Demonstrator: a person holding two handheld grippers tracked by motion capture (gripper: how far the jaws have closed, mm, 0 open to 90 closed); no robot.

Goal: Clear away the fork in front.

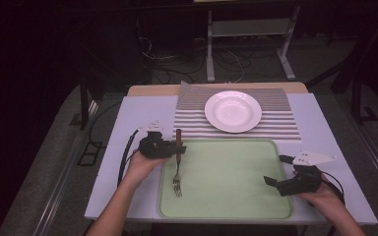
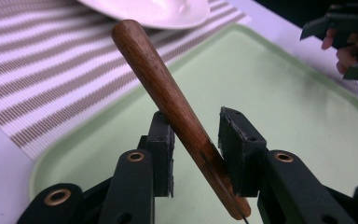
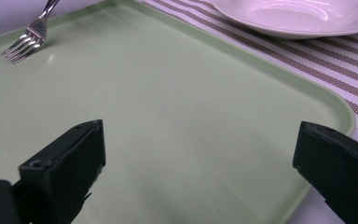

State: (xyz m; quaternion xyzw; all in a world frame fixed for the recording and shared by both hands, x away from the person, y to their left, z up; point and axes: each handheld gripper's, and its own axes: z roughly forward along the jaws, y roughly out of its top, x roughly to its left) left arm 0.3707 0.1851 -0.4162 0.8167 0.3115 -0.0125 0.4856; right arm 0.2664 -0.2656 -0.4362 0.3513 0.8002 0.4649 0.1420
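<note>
The pale lilac worktop [image 1: 128,147] carries a pale green rectangular tray [image 1: 236,196], and beyond the grippers a grey-striped placemat [image 1: 280,123] holds a round white plate [image 1: 233,111]. The left gripper [image 1: 170,147] stands at the tray's near-left edge with the wooden-handled steel fork [image 1: 177,164] between its jaws; they look slack, with a gap beside the handle [image 2: 168,93], so the grip seems loose or released. If the gripper lifts now, the fork will likely slip, pivot on its tines [image 3: 21,44] and clatter onto the tray. The right gripper [image 1: 275,172] hovers wide open and empty over the tray's other end, well apart from the fork.
</note>
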